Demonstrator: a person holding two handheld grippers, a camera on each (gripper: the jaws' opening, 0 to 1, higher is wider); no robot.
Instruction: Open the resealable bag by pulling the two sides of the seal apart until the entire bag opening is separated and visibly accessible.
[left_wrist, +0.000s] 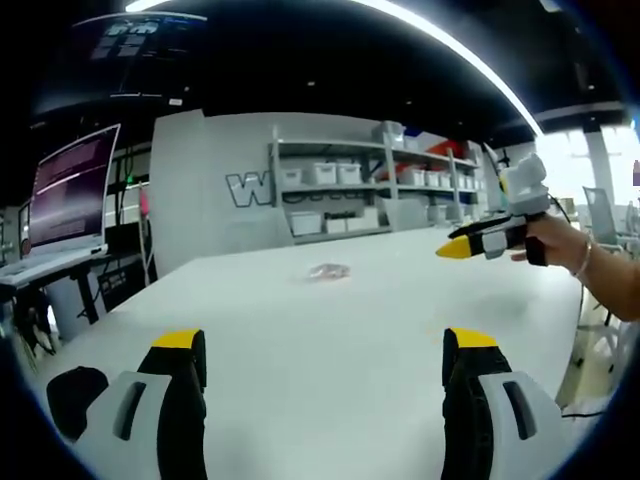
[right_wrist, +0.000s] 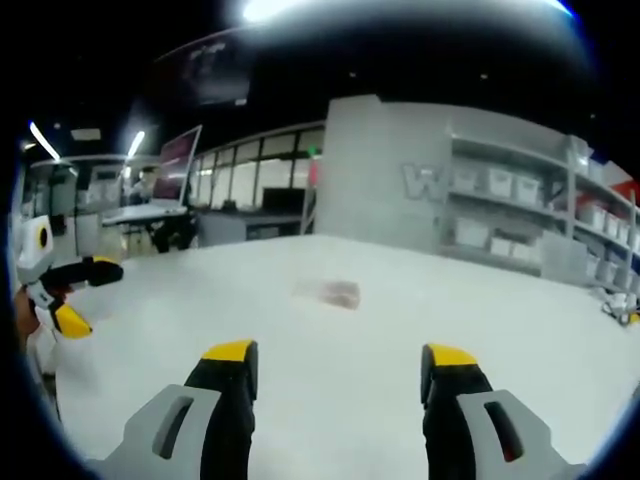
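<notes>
A small clear resealable bag (left_wrist: 328, 271) lies flat on the white table (left_wrist: 300, 340), well ahead of my left gripper (left_wrist: 325, 345). That gripper's yellow-tipped jaws stand wide apart and open with nothing between them. The right gripper (left_wrist: 470, 245) comes in from the right above the table, held by a hand (left_wrist: 560, 245). In the right gripper view the bag (right_wrist: 328, 292) lies ahead on the table (right_wrist: 380, 400), beyond my open, empty right gripper (right_wrist: 340, 357). The left gripper (right_wrist: 85, 293) shows at the left edge, its jaws spread.
Shelves with white bins (left_wrist: 350, 190) stand behind the table against a grey wall. A monitor (left_wrist: 70, 190) sits on a desk to the left, and a chair (left_wrist: 600, 210) stands at the right. The right gripper view has the shelves (right_wrist: 520, 200) and a monitor (right_wrist: 175, 160).
</notes>
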